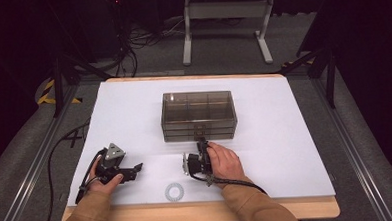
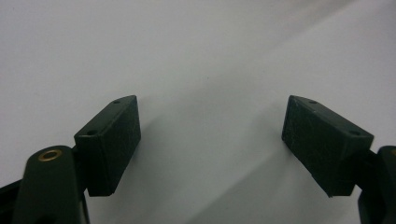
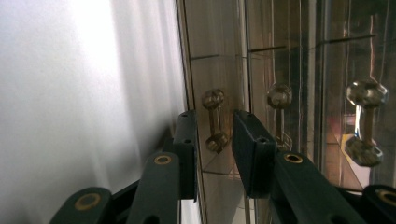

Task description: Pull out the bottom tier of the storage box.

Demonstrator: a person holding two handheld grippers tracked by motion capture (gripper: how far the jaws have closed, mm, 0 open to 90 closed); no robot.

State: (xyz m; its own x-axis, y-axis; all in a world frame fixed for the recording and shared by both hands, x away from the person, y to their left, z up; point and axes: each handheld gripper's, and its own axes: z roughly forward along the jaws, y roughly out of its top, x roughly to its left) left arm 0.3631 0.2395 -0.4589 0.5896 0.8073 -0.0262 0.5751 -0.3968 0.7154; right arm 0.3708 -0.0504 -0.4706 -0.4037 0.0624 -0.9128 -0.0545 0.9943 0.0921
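Observation:
A smoky clear drawer box (image 1: 197,104) stands in the middle of the white table (image 1: 285,136), with three stacked drawers facing me. My right gripper (image 1: 202,140) is turned on its side at the box front. In the right gripper view its jaws (image 3: 214,122) stand narrowly apart on either side of the lowest drawer's handle (image 3: 215,119), with a small gap on each side. Handles of the two drawers above (image 3: 279,116) (image 3: 366,121) show beside it. My left gripper (image 1: 136,168) rests on the table at front left, open (image 2: 210,135) and with nothing between its jaws.
A small pale ring (image 1: 174,192) lies flat near the table's front edge between my hands. Cables (image 1: 55,151) trail off the left side. A metal frame leg (image 1: 225,19) stands on the floor beyond the table.

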